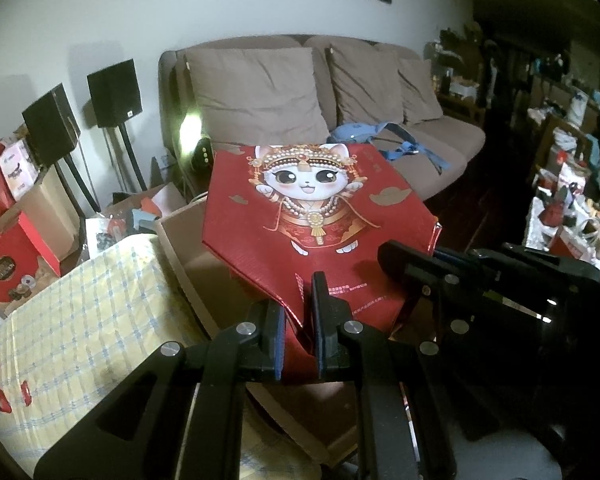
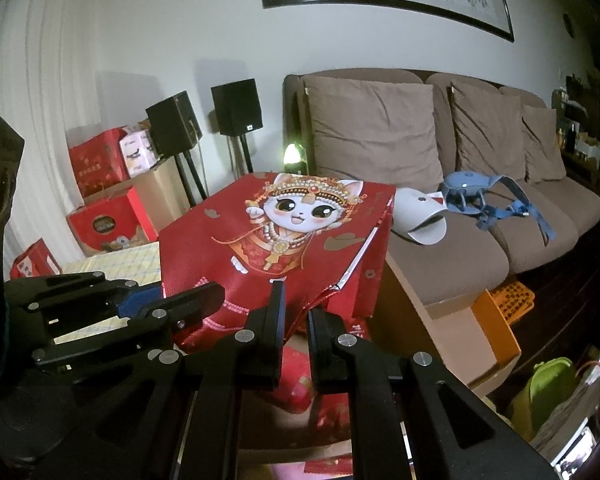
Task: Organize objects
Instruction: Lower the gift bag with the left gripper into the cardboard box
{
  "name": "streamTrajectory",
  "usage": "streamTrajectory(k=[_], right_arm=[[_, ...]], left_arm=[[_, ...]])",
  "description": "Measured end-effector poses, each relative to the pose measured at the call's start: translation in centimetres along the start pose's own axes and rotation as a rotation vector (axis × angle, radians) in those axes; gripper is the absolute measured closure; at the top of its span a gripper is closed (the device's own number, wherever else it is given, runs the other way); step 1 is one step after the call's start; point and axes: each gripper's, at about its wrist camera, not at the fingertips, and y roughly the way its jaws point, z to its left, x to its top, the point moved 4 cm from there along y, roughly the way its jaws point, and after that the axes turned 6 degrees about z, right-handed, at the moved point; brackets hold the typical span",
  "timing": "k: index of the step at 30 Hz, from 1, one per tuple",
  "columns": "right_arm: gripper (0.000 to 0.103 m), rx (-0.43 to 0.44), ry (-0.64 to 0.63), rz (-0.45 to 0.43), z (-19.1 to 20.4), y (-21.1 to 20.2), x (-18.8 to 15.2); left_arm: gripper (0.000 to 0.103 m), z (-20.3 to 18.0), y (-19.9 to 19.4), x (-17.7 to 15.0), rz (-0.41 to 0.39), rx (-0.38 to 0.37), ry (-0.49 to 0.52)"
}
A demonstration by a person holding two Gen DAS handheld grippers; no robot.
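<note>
Cluttered living room, brown sofa (image 2: 440, 200) behind. Both my tools, left (image 1: 298, 320) and right (image 2: 296, 320), pinch a glossy red cat-print gift bag (image 1: 312, 216) over an open cardboard box (image 1: 188, 248); stowing's still left, I'd guess.

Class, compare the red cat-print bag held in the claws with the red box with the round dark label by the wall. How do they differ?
The red cat-print bag is held up off any surface, pinched by the left claw and the right claw; the red box rests untouched by the wall. The bag is soft and creased, the box rigid. The bag shows a cartoon cat, the box a round dark label. Both are red.
</note>
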Motion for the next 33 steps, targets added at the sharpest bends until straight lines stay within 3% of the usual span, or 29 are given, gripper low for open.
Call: streamTrajectory(k=[33], right_arm=[[0.094,-0.022,0.001,0.080,-0.8,2.8,-0.7]], left_arm=[[0.091,-0.2,3.5,-1.5,0.086,-0.038,-0.024]])
